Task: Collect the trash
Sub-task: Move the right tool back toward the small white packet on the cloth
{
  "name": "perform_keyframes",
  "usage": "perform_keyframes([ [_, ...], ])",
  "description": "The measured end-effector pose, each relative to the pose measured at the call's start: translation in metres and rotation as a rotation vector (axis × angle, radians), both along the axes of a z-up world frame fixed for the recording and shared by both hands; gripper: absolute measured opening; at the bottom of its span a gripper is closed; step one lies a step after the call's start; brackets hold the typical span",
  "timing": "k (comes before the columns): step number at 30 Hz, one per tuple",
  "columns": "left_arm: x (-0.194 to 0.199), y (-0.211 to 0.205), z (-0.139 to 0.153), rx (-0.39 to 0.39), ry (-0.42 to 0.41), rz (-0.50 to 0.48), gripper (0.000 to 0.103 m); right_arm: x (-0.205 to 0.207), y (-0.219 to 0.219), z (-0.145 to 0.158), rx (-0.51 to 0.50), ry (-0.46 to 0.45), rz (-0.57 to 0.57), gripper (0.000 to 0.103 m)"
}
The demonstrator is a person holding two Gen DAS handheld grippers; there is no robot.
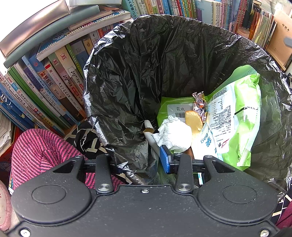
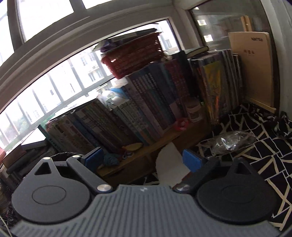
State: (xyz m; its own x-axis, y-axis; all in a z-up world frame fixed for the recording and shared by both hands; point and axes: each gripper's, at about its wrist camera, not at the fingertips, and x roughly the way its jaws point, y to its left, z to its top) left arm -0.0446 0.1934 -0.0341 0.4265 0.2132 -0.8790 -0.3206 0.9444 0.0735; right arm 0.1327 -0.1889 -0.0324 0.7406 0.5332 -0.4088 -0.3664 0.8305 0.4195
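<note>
The green snack bag lying in the black bin liner carries the English word "Bag" in blue on a white patch, a barcode on a white label, and a panel of small print too fine to read. A blue book spine at the top reads "100" under large Chinese characters. Other book spines bear Chinese titles. The right wrist view is too blurred to read.
</note>
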Motion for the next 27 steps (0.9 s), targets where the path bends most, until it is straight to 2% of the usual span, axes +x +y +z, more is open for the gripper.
perform_keyframes([
  [9,0.0,0.0,0.0,0.0,0.0,0.0,0.036,0.042,-0.051,-0.055,-0.148,0.123,-0.237,0.1],
  [15,0.0,0.0,0.0,0.001,0.002,-0.002,0.036,0.063,-0.083,-0.101,-0.188,0.247,-0.369,0.1],
  [23,0.002,0.0,-0.001,0.005,0.013,-0.003,0.036,0.071,-0.112,-0.15,-0.223,0.335,-0.491,0.1],
  [27,0.003,0.0,-0.001,0.001,0.025,0.008,0.036,0.077,-0.119,-0.164,-0.209,0.37,-0.499,0.093],
])
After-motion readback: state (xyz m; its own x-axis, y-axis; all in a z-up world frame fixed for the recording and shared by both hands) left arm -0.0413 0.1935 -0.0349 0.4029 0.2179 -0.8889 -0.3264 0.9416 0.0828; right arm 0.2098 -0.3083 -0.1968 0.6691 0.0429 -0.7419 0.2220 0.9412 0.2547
